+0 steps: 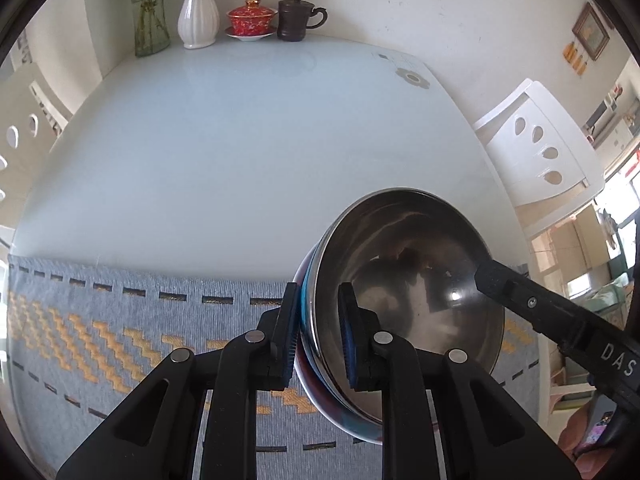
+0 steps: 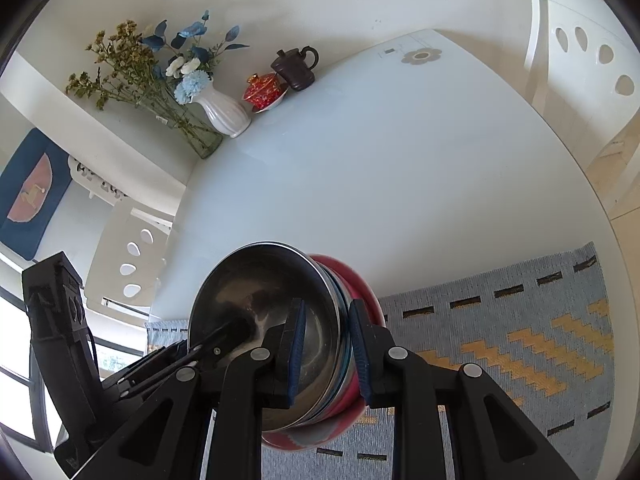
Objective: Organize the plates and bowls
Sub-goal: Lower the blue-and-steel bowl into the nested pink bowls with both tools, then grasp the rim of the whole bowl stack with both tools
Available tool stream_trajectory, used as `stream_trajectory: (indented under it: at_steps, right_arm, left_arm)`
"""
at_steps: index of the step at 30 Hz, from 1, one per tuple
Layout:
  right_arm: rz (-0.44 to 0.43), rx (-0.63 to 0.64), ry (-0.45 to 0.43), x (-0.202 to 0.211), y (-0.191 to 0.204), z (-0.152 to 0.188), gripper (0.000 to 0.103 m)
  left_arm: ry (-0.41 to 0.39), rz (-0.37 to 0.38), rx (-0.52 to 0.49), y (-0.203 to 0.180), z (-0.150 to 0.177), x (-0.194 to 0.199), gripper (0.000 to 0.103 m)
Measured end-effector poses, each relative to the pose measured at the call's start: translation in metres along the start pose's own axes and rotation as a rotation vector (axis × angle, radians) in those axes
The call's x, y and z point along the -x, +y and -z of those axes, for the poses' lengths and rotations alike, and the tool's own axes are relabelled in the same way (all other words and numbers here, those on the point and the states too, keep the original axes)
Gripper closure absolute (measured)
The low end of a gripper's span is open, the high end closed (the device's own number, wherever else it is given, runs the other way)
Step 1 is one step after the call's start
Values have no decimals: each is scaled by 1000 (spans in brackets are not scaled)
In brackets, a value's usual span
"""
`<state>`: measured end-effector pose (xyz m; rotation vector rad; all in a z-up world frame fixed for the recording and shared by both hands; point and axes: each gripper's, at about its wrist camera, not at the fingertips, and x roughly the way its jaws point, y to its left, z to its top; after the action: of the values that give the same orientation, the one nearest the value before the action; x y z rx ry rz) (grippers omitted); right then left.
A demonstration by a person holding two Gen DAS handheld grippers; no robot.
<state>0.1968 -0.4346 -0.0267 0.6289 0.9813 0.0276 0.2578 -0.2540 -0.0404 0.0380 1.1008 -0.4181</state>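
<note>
A nested stack of bowls sits low over a blue woven placemat: a steel bowl on top, a blue bowl under it, and a red bowl at the bottom. My left gripper is shut on the stack's near rim, one pad outside and one inside the steel bowl. On the opposite rim my right gripper is shut the same way. A finger of the right gripper reaches in from the right. The left gripper's fingers show at the stack's left side. The stack looks tilted in both views.
The white glass table stretches behind the placemat. At its far edge stand a white vase with flowers, a glass vase, a red lidded teacup and a brown lidded mug. White chairs flank the table.
</note>
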Motion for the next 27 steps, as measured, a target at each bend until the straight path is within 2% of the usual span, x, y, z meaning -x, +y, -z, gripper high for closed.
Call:
stream_trajectory:
  at_steps: [11,12,13,14,16,21,24,27]
  right_arm:
    - [-13,-14,-3,5,-1,-1,79]
    - [-23,-19,-10,8,-1,-2,78]
    - [-36,-19,-15,10,-1,-2,72]
    - [-50,-15,-16,11,0,-3,60]
    - [-64,-1,-28,15,3,-3,49]
    - [-76,-6,-55,20,6,-3,48]
    - [-122,-27,-75,26,4,-3,48]
    - [-130,-42,-92,27,0,-3,48]
  left_arm:
    - [-8,-5,-1,1,-3,8,86]
    - [-9,-1,0,2,-3,9,85]
    - [-12,4,1,2,-3,10,84]
    - [-17,9,4,3,-3,11,80]
    - [-23,11,12,3,-3,12,76]
    - [-9,8,15,3,-3,10,76]
    - [-46,24,38,6,-3,16,76]
    - [-58,30,59,10,-3,18,69]
